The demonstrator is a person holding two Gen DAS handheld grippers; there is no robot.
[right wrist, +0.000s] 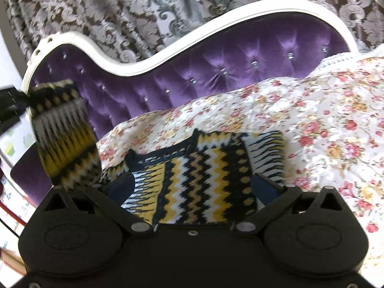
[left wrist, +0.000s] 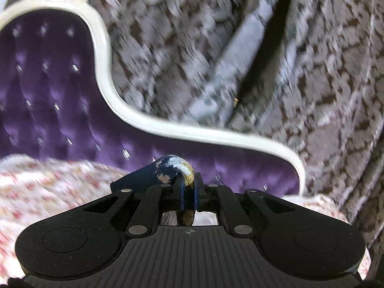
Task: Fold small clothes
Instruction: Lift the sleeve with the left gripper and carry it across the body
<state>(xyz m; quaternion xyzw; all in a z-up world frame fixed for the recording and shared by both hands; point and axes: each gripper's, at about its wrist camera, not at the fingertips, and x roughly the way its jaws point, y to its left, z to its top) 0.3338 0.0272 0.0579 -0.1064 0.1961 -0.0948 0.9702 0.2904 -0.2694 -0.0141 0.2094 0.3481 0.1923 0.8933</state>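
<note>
**Zigzag sweater half lifted off the bed**

The left gripper [left wrist: 189, 193] has its jaws pinched tight on a bunched bit of the knit sweater [right wrist: 192, 182] (navy, white and yellow yarn poking out between the pads). In the right wrist view that held part is a sleeve [right wrist: 64, 132] hanging up in the air at the left, blurry. The rest of the sweater lies flat on the floral bedspread [right wrist: 324, 124], neckline toward the purple tufted headboard [right wrist: 216, 72]. The right gripper [right wrist: 192, 192] is spread wide, one finger on each side of the sweater's body, just above it. Patterned curtains [right wrist: 120, 12] hang behind the headboard.
</note>
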